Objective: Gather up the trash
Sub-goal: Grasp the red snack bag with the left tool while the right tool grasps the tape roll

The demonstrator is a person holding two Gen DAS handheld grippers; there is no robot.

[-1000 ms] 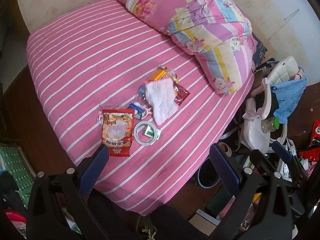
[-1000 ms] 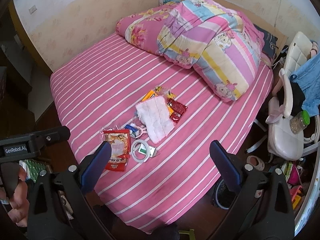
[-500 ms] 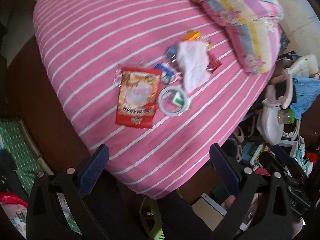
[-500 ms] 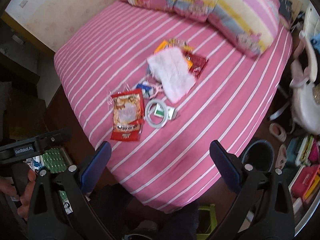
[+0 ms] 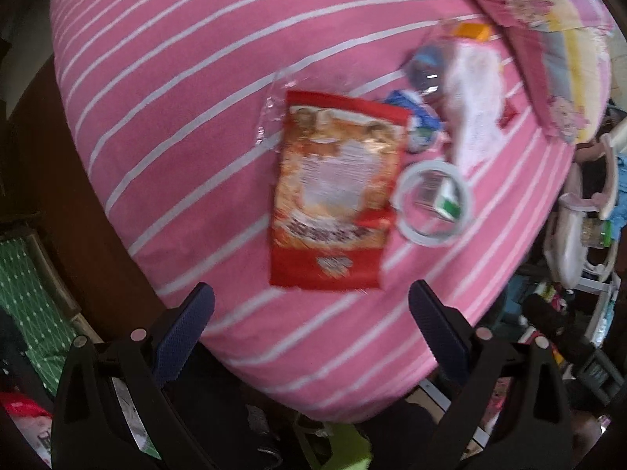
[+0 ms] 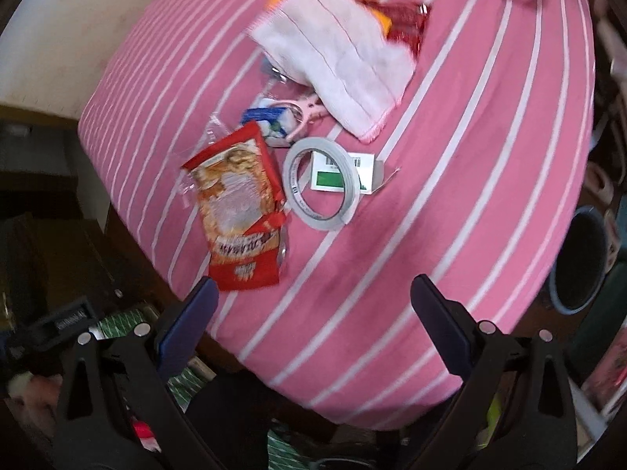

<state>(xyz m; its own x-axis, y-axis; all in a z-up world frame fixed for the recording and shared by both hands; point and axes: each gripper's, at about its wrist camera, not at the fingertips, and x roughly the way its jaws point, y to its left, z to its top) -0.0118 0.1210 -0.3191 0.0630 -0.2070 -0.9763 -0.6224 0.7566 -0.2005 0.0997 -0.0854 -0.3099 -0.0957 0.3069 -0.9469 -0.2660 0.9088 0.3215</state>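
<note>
A red and orange snack bag [image 5: 333,192] [image 6: 239,211] lies flat on the pink striped bed [image 5: 176,90] [image 6: 450,203]. Beside it sits a white tape ring [image 5: 433,203] [image 6: 319,184] over a small green and white box [image 6: 341,172]. Behind them are a blue and white wrapper [image 5: 415,121] [image 6: 270,117], a white cloth [image 5: 474,102] [image 6: 337,62] and red and yellow wrappers [image 6: 403,23]. My left gripper [image 5: 311,317] is open just short of the snack bag's lower edge. My right gripper [image 6: 313,313] is open above the bed edge, holding nothing.
A striped quilt [image 5: 548,19] lies at the back of the bed. A dark bucket [image 6: 580,258] stands on the floor by the bed's right side. A chair and clutter [image 5: 580,227] crowd the right. A green patterned mat [image 5: 27,286] lies at the left.
Both grippers have dropped lower and closer to the bed, so the trash fills more of each view. The snack bag now lies just ahead of my left gripper. Nothing was picked up.
</note>
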